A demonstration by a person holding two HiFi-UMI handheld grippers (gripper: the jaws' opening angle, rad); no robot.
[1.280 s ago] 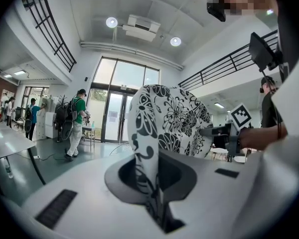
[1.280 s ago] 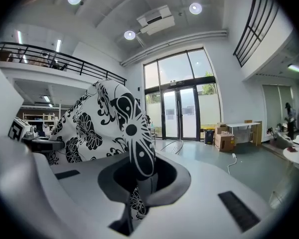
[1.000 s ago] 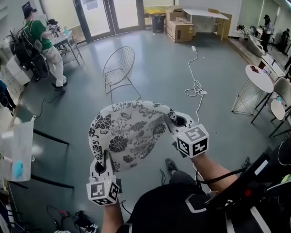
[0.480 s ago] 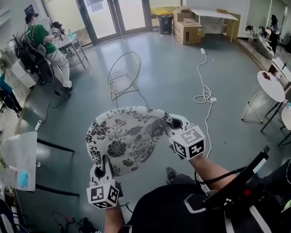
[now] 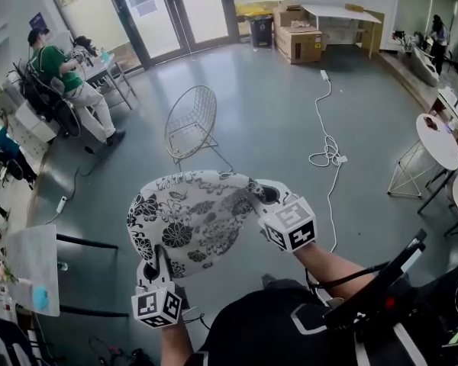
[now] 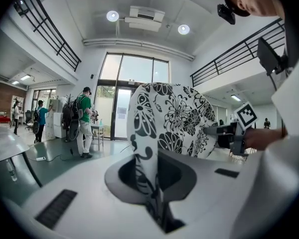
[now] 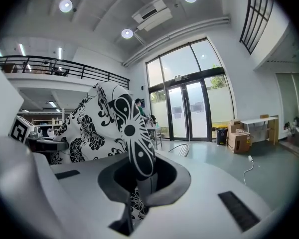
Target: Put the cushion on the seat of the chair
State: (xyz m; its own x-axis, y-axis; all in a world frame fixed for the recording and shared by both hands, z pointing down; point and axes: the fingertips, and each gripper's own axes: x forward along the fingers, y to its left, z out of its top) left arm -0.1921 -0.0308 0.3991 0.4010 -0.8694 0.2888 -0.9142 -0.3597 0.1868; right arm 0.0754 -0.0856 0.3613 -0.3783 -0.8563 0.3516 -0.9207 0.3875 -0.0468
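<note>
Left tongs (image 5: 154, 270) clamped on the cushion (image 5: 195, 219) edge at its 7 o'clock, right tongs (image 5: 266, 194) clamped on the rim at 2 o'clock. Cushion hangs in the air between them, patterned face up, long axis roughly 7-to-2, far edge curled. Chair (image 5: 191, 120) at 12 o'clock, well apart. Risk: thin edge pinches on a floppy pad. One side slips and it drops, or it lands skewed on the wire seat.

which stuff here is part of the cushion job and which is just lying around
In the job:
black-and-white floral cushion, clamped by the left gripper and right gripper
wire chair, seat bare

Lying about:
white cable on the floor
cardboard boxes
round white table
dark bin
</note>
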